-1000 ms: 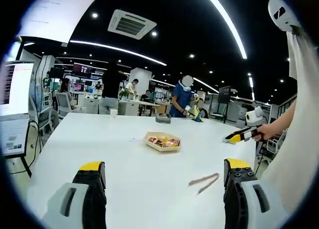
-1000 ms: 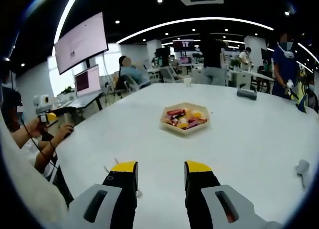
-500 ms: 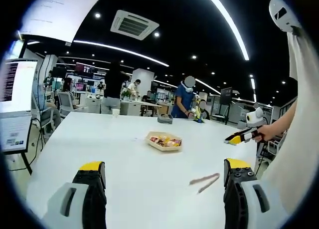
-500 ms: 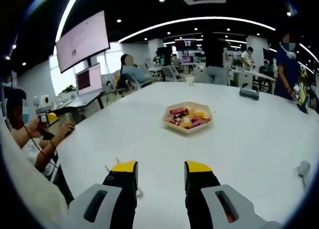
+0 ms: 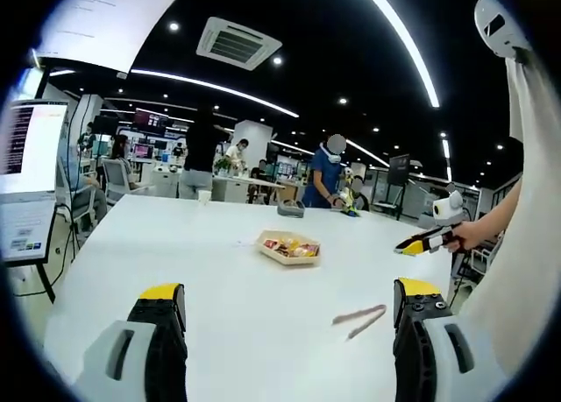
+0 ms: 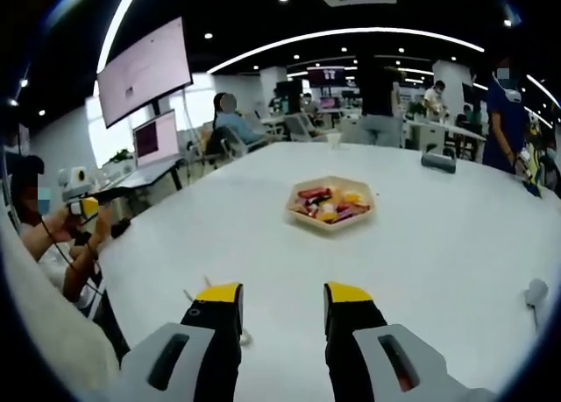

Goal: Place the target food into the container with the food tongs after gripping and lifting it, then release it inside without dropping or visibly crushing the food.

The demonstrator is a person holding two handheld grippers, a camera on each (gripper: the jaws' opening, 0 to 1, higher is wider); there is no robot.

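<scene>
Left tongs (image 5: 285, 307) gaping wide over the white bench (image 5: 219, 271), holding nothing. Right tongs (image 6: 282, 304) parted narrowly, also empty. Hexagonal tray of food (image 6: 331, 204) mid-bench, well ahead. Food tongs (image 5: 358, 319) lying flat near the right jaw.

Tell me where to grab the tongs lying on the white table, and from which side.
Grip the tongs from above near their joined end, jaws across the two arms. They lie flat on the table, arms spreading toward one end; which end is joined is hard to tell.
</scene>
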